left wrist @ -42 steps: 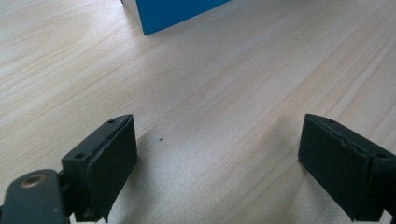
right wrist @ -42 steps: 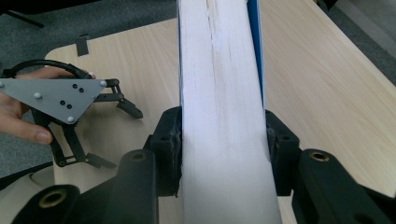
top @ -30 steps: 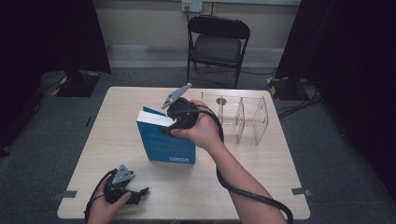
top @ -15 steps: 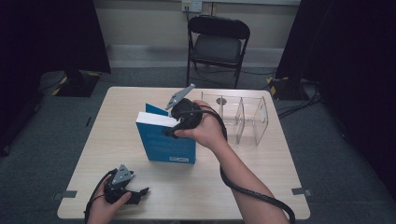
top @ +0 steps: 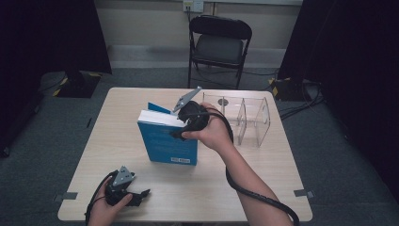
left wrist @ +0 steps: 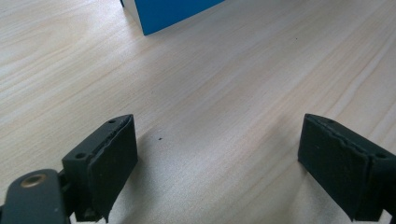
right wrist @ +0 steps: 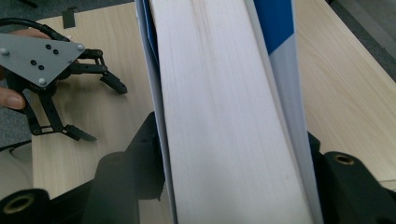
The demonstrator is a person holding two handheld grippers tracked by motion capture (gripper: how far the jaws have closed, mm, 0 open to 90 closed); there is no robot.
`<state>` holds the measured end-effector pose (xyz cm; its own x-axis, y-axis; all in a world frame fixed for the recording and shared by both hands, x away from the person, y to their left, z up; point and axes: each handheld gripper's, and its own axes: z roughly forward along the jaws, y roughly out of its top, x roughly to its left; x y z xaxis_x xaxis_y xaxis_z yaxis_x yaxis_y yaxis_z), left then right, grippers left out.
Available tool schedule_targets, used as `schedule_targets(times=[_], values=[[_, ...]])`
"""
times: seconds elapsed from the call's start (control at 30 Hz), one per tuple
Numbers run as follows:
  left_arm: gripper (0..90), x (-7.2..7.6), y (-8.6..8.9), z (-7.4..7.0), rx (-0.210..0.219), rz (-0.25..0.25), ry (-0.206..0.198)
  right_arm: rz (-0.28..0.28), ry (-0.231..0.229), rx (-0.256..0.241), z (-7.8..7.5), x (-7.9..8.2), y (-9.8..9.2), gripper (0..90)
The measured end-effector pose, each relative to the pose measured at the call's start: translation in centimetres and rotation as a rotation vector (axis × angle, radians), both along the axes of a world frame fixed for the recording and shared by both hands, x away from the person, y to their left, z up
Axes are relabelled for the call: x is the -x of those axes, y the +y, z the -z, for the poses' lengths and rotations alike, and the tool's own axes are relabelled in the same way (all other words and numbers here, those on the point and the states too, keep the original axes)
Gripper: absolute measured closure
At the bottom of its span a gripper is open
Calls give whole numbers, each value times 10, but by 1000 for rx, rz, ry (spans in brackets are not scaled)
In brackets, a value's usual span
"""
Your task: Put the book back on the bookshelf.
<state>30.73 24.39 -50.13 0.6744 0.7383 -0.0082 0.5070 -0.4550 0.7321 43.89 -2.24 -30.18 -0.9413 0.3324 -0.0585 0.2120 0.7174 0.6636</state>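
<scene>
The blue book [top: 169,141] stands upright near the middle of the table [top: 117,117], one book only, gripped from above by the right gripper [top: 181,128]. In the right gripper view its two black jaws press against both covers with the white page block [right wrist: 224,116] between them, closed as far as the book's thickness allows. Beside the right hand [top: 214,134], toward the table's far right, stands one clear acrylic organizer [top: 249,120], near the book but apart from it. The left gripper [top: 134,197] rests low at the near left corner, held in the left hand [top: 106,212]; its jaws are spread wide with nothing between them, only bare wood, and the book's lower corner [left wrist: 168,14] shows beyond them. Open tabletop lies between the two grippers and along the whole left side. One folding chair [top: 219,44] stands behind the far edge.
</scene>
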Motion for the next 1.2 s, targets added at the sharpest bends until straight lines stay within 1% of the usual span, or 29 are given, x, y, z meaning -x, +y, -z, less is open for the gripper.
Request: schedule_targets(times=[0.07, 0.13, 0.17, 0.2, 0.33, 0.4, 0.43, 0.5, 0.53, 0.63, 0.67, 0.7, 0.73, 0.77, 0.8, 0.83, 0.87, 0.9, 0.93, 1.0, 1.07, 1.13, 1.2], values=[[116, 0, 0, 0, 0, 0, 0, 1, 9, 4, -1, 0, 0, 468], [115, 0, 0, 0, 0, 0, 0, -2, 8, 6, -1, 1, 0, 468], [116, 0, 0, 0, 1, -2, -1, -2, 2, 3, 0, 1, 1, 463], [116, 0, 0, 0, 0, -3, -4, 11, 8, 3, 0, 2, 1, 453], [119, 0, 0, 0, 1, -2, -5, 18, -4, 2, 1, 2, 0, 440], [118, 0, 0, 0, 2, -2, -4, 42, -6, 12, 1, 2, 1, 403], [119, 0, 0, 0, 2, -3, -4, 53, -18, 22, 2, 3, 2, 382], [119, 0, 0, 0, 2, -2, -4, 68, -57, 53, 3, 3, 4, 354], [119, 0, 0, 0, 2, -2, -4, 82, -51, 63, 3, 3, 5, 352], [118, 0, 0, 0, 2, -2, -3, 85, -50, 60, 3, 3, 5, 345], [118, 0, 0, 0, 2, -2, -3, 78, -53, 60, 3, 3, 4, 343], [118, 0, 0, 0, 2, -1, -2, 85, -52, 68, 3, 4, 5, 335], [119, 0, 0, 0, 1, -2, -2, 84, -45, 68, 3, 5, 6, 349], [118, 0, 0, 0, 2, -1, -3, 69, -37, 70, 2, 4, 5, 374], [118, 0, 0, 0, 1, -1, -2, 54, -13, 71, 2, 3, 5, 400], [118, 0, 0, 0, 2, -2, -2, 50, -3, 68, 1, 3, 5, 437], [118, 0, 0, 0, 2, -2, -2, 34, 19, 73, 0, 4, 5, 508], [118, 0, 0, 0, 1, 0, -2, 6, 43, 73, -1, 3, 5, 556], [118, 0, 0, 0, 3, -2, -1, 4, 62, 74, -2, 4, 5, 581], [118, 0, 0, 0, 2, -2, -2, -23, 42, 69, -1, 4, 5, 606], [119, 0, 0, 0, 2, -1, -2, -21, 37, 56, 0, 3, 4, 615], [119, 0, 0, 0, 2, -1, -3, -13, 44, 46, 1, 2, 3, 618], [119, 0, 0, 0, 2, 0, -1, -3, 46, 45, 1, 2, 3, 620]])
